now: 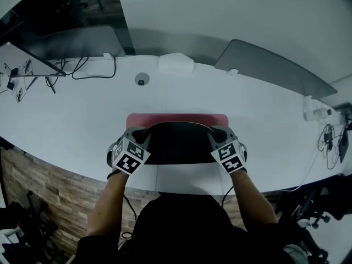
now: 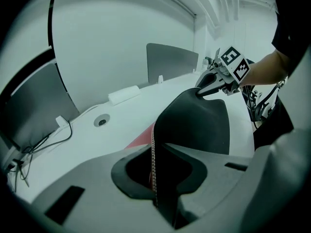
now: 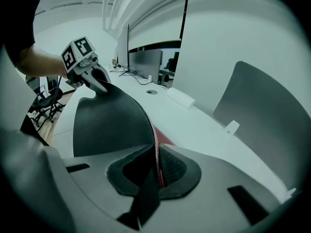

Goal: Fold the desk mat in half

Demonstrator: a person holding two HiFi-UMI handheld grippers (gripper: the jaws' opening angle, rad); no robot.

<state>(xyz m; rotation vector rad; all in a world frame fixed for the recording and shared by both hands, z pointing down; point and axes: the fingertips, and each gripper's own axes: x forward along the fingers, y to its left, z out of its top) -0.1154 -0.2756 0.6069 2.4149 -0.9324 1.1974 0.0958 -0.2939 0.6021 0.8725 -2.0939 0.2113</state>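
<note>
The desk mat (image 1: 179, 144) lies on the white table (image 1: 264, 142) in front of me, its near half lifted and arched so the black underside faces up. A strip of its red top (image 1: 176, 119) shows along the far edge. My left gripper (image 1: 144, 132) is shut on the mat's lifted left corner, and my right gripper (image 1: 213, 132) is shut on the right corner. In the left gripper view the mat's stitched edge (image 2: 153, 154) runs between the jaws of the left gripper (image 2: 156, 178), with the right gripper (image 2: 206, 89) across. The right gripper view shows the right gripper (image 3: 154, 178) clamping the mat (image 3: 109, 123), opposite the left gripper (image 3: 99, 84).
Behind the mat stand a white box (image 1: 176, 63) and a round cable grommet (image 1: 142, 80). A dark monitor (image 1: 77, 42) with black cables (image 1: 93, 73) is at the back left, a grey panel (image 1: 269, 65) at the back right. The table's front edge (image 1: 181, 188) is just under my hands.
</note>
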